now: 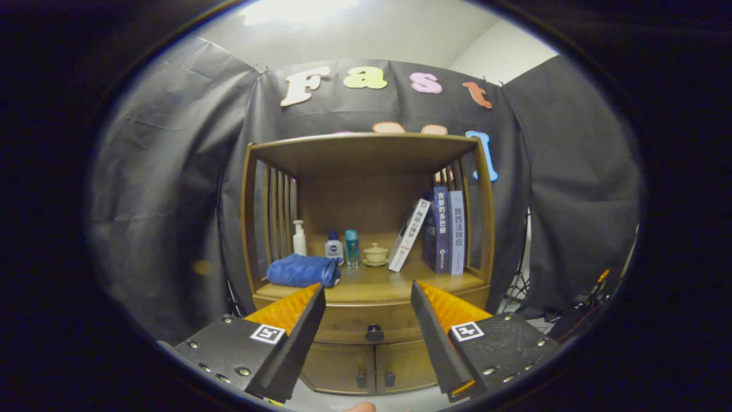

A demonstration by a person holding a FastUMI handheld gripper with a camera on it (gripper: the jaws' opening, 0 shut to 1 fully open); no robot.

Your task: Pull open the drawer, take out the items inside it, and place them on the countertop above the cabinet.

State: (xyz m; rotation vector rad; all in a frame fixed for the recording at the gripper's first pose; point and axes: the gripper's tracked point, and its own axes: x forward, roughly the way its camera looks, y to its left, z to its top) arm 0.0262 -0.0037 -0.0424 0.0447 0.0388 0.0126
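Tool [369, 300] is spread wide open, holding nothing, hanging in front of the wooden cabinet [369, 229]. The drawer [372, 323] is closed, its black knob [374, 332] right between the 2 fingers. On the bench [400, 280] above: a blue towel [302, 270], bottles [334, 247] and 3 books [440, 229].

- On the pale blue book [456, 232], upright at the right end of the countertop [366, 286]: spine title "路西法效应", top to bottom.
- On the dark blue book [439, 229] touching its left side: spine characters ending "的多巴胺"; the first ones unclear.
- On the white book [409, 234] leaning against the dark one: spine text ending "心理学"; the rest too small.
- On the small bottle [334, 249] behind the blue towel [302, 270]: dark label, print too small.
- On each finger of the gripper [367, 285], spread wide apart: a square black-and-white marker, no letters.
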